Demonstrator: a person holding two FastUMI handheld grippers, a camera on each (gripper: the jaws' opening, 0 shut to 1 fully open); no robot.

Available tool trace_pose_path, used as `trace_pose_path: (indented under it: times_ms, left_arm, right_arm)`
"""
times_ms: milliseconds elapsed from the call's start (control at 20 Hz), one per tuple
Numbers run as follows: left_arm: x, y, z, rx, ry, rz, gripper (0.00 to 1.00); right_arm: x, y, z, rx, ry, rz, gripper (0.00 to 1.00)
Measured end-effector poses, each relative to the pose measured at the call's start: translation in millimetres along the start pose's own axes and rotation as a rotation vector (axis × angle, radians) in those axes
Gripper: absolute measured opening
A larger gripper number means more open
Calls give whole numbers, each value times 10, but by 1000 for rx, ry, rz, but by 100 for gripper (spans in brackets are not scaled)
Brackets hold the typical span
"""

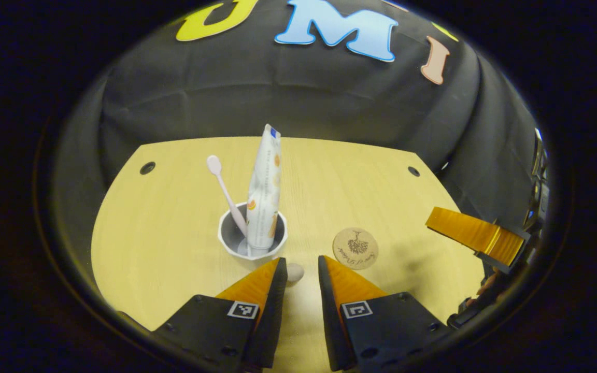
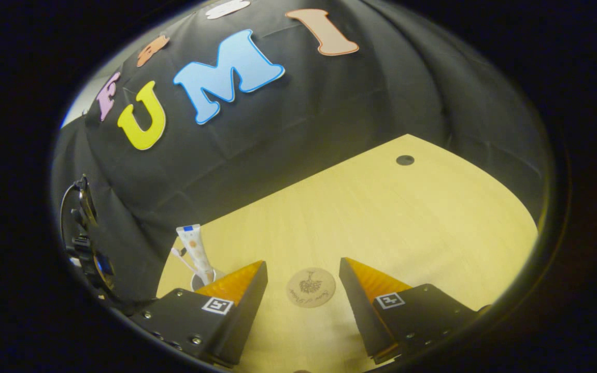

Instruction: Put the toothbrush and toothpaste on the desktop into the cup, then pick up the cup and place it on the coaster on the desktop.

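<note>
The cup [image 1: 252, 235] is standing on the table [image 1: 148, 248], and both the toothbrush [image 1: 224, 191] and the toothpaste [image 1: 264, 194] are sitting upright inside it — the brush leaning left, the tube beside it. The coaster [image 1: 355, 248] is lying bare, near the cup's right. The left gripper [image 1: 298, 267] is hovering just in front of the cup, its jaws a narrow gap apart and holding nothing. The right gripper [image 2: 302, 269] is hanging above the table with jaws wide apart, empty — the coaster is showing between its fingers in the right gripper view.
</note>
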State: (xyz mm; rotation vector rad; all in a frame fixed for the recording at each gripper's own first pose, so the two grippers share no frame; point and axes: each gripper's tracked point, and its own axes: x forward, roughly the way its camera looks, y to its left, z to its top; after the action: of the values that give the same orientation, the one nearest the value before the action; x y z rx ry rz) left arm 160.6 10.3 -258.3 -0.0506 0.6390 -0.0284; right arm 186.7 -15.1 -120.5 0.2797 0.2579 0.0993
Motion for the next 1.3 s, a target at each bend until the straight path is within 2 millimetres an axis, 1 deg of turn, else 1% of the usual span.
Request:
trace_pose_path:
  times_ms: [100,200,400,500,600,850,950,1050,1200,1250,1300]
  left_arm:
    - [-42,36,-28,-39,4,17,46]
    - [-67,103,-27,-56,9,32,46]
    - [28,140,-26,-67,29,59,46]
    - [70,127,-26,-76,48,74,46]
    - [157,120,-47,-101,64,83,46]
    - [314,157,-116,-149,111,112,46]
    - [379,187,-127,-157,120,127,43]
    - [432,179,-148,-169,138,132,46]
    - [522,204,-204,-182,166,146,47]
    - [538,185,-196,-191,167,142,46]
    - [551,177,-198,-196,169,134,51]
  right_arm:
    - [62,31,-17,-3,14,12,84]
    - [105,71,-38,1,27,25,84]
    - [196,105,-60,5,51,46,84]
    - [221,76,-75,7,63,52,84]
    - [233,36,-72,12,71,53,84]
    - [299,-89,-19,38,87,48,84]
    - [327,-124,-1,47,95,43,84]
    - [351,-164,-22,49,106,40,84]
    - [379,-183,-54,47,124,38,84]
    - [386,-187,-55,46,127,38,84]
    - [384,-189,-66,45,131,39,84]
